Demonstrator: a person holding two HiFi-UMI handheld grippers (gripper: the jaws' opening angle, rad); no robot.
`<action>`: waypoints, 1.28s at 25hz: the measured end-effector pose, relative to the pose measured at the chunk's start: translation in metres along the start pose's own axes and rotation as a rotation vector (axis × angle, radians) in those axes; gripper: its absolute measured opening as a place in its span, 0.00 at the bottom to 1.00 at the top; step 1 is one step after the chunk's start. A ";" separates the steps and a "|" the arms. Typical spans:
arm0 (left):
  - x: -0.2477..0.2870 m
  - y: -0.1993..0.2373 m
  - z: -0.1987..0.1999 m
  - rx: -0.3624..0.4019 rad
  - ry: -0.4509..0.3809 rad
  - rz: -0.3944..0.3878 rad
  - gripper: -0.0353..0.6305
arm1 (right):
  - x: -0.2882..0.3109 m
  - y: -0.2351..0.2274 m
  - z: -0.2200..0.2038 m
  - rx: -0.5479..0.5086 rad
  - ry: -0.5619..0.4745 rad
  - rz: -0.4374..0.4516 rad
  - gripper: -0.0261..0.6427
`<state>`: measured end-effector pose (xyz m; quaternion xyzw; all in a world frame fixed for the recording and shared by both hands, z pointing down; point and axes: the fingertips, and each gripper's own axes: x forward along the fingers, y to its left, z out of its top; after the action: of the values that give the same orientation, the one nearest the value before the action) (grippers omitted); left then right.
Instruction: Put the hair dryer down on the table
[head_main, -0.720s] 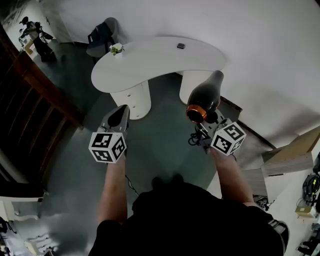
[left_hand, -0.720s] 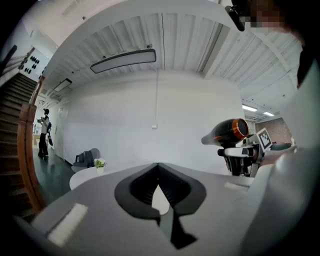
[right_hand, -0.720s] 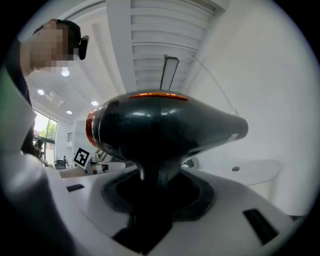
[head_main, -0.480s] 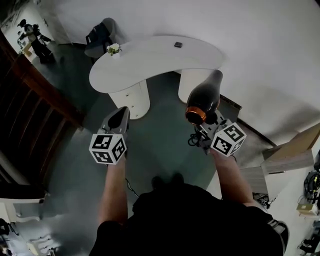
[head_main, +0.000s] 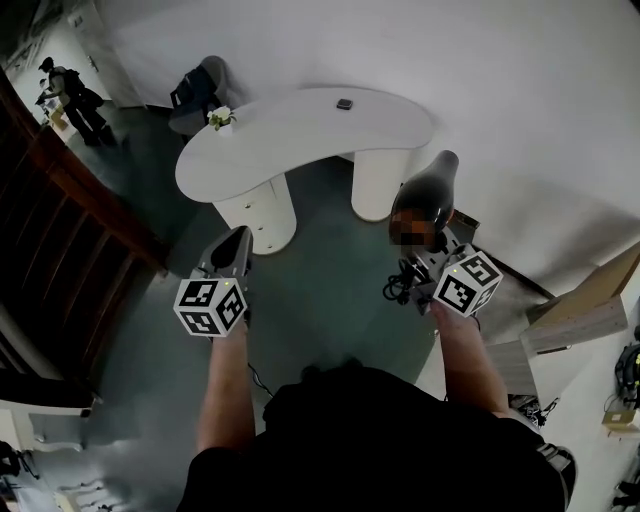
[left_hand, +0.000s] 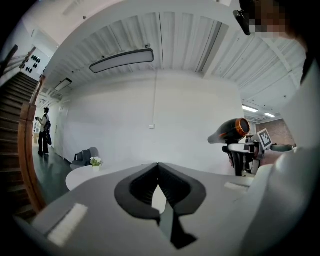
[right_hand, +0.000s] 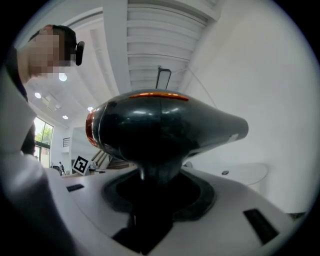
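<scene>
Right gripper (right_hand: 155, 182) is clamped on the handle of the glossy black hair dryer (right_hand: 165, 130) with an orange ring at its rear. Jaws stand wide around the handle, which fills the gap between them. Dryer body sits above the jaws, barrel roughly level in the right gripper view, nozzle pointing away from the person.

Left gripper (left_hand: 158, 167): jaws together at the tips, nothing between them. It hangs to the left of the dryer, well apart from it.

Dryer location: in the air over the dark teal floor (head_main: 320, 290), on the near side of the white kidney-shaped table (head_main: 300, 130) and clear of it. In the head view it overlaps the table's right-hand white pedestal (head_main: 375, 185). A loop of black cord (head_main: 400, 290) hangs just beside the right gripper.

On the tabletop: a small white pot of flowers (head_main: 218, 118) at the left end and a small dark flat object (head_main: 344, 104) near the far edge; I cannot tell what it is. A grey chair (head_main: 195, 85) stands beyond the left end. A wooden staircase (head_main: 70, 200) runs along the left, with a person (head_main: 68, 92) standing far off by it.
</scene>
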<state>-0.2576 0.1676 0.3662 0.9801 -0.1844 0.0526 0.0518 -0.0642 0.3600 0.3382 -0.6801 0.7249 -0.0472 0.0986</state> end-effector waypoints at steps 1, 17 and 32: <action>0.002 -0.005 0.001 0.003 -0.002 -0.003 0.07 | -0.007 -0.003 0.003 0.003 -0.009 -0.001 0.28; 0.084 -0.054 -0.010 -0.038 0.015 -0.143 0.07 | -0.045 -0.058 0.008 -0.016 0.009 -0.103 0.28; 0.267 0.016 -0.019 -0.075 0.071 -0.214 0.07 | 0.083 -0.186 -0.006 0.014 0.105 -0.131 0.28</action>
<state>-0.0181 0.0599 0.4192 0.9890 -0.0787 0.0743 0.1003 0.1113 0.2637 0.3755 -0.7220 0.6827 -0.0939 0.0619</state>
